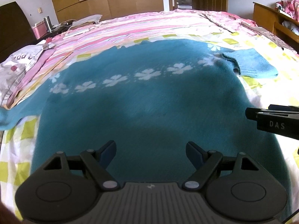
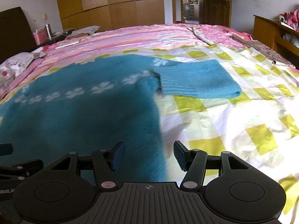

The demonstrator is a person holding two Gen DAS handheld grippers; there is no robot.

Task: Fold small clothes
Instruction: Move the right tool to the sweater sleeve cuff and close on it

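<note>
Left gripper (image 1: 150,154): jaws held apart, nothing between them; positioned over the near part of the sweater (image 1: 142,112), the blue knit seen below and between both pads. Contact with the cloth cannot be told.

Right gripper (image 2: 148,155): jaws held apart, nothing clamped; positioned over the sweater's right side edge, so that the left pad is seen against knit and the right pad against the checked sheet (image 2: 233,123). In the left view it is seen at the right margin, beside the sweater's right side.

Sweater: teal, laid flat across the near part of the bed, with a row of white flowers (image 1: 147,74) running across it beyond both grippers. One sleeve (image 2: 198,80), with ribbed cuff, is laid out toward the bed's right edge, past the right gripper.

Sheet: white with yellow-green squares, spread under the sweater.

Quilt (image 2: 142,37): pink striped, covering the far part of the bed.

Pillow (image 1: 16,63): at the bed's left edge.

Wardrobe (image 2: 112,5): wooden, against the far wall.
</note>
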